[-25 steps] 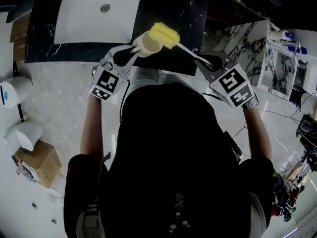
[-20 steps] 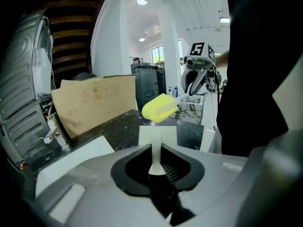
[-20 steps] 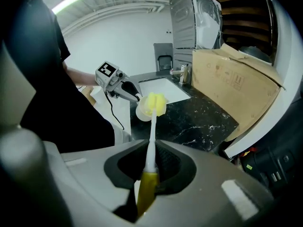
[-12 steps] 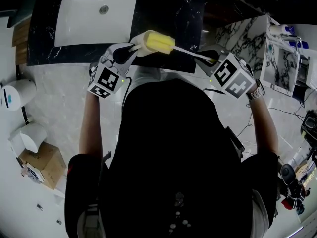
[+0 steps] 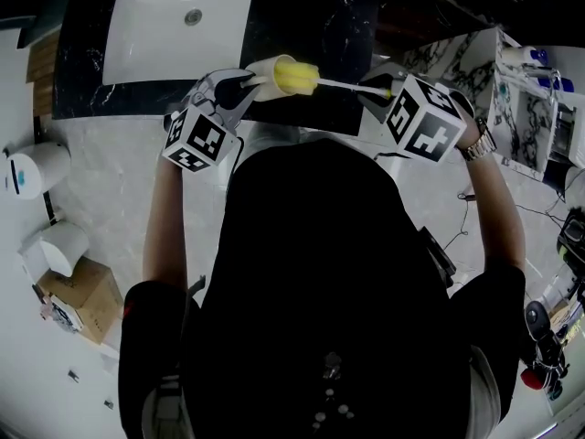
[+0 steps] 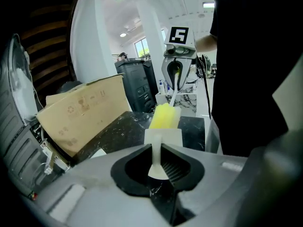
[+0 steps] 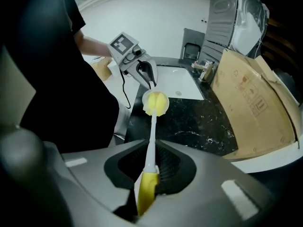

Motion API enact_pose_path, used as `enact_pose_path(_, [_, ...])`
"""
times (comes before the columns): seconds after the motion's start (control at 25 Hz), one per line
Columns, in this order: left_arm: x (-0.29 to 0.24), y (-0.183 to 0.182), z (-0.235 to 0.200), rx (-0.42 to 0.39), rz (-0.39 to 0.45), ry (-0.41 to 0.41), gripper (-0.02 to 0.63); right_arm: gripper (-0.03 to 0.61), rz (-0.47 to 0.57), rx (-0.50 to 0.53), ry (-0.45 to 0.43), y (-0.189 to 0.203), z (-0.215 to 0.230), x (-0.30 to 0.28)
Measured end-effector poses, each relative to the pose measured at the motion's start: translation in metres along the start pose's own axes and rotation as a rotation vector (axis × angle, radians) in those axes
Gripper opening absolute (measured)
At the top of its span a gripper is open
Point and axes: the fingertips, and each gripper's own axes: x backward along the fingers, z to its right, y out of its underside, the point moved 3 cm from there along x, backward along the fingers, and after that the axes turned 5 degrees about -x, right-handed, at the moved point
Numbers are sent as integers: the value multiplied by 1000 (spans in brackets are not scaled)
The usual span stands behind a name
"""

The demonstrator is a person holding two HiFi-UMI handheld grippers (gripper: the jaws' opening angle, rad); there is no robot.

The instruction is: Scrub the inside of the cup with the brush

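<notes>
Cup (image 5: pixel 260 69) on its side at 12 o'clock in head view, over dark marble counter (image 5: pixel 320 16), mouth facing 3 o'clock. Inside mouth: brush (image 5: pixel 334 83), with yellow sponge head (image 5: pixel 294 76) partly sunk in, partly out past rim. Thin pale edge of cup pinched in left gripper (image 6: pixel 157 157). White stem of brush nipped tight in right gripper (image 7: pixel 150 161), just above yellow grip end. White sink (image 5: pixel 155 35) at 11 o'clock from cup; cardboard box (image 7: pixel 251 103) at 3 o'clock in right gripper view.
</notes>
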Motion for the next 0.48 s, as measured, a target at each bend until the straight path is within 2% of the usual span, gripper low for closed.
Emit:
enact_pose_path(0.16, [-4,-3,-2,-28,-14,13,55,41,-49,38,-27,-6,6,-1])
enact_pose_path(0.48, [-6,-5,-8,-50,-20,15,54,41,-75,65,-73,-12,20,-15])
